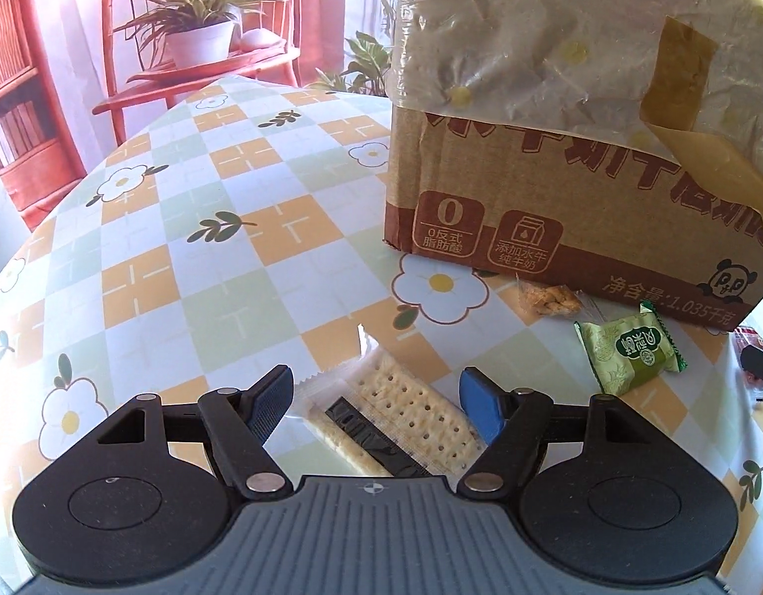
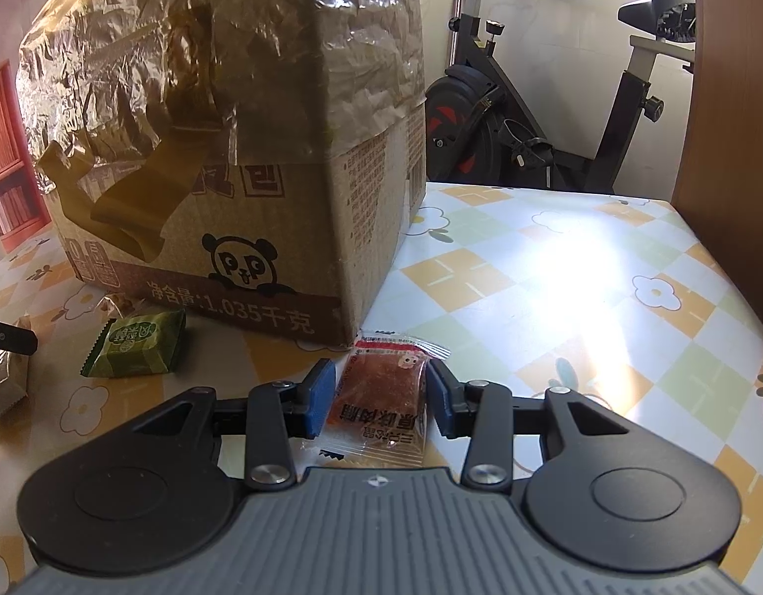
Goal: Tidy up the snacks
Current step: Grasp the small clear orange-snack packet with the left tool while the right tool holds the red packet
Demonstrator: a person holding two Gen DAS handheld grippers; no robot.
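One cardboard box point(image 1: 555, 188), plastic-covered; its contents cannot be seen.

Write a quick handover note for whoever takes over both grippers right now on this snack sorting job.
Left gripper: open, astride the cracker packet on the table, not gripping.
Right gripper: jaws close either side of the red jerky packet; grip unclear.
Green snack packet and clear-wrapped nut snack lie loose in front of the cardboard box.
Nothing visibly sorted yet. All four snacks remain.
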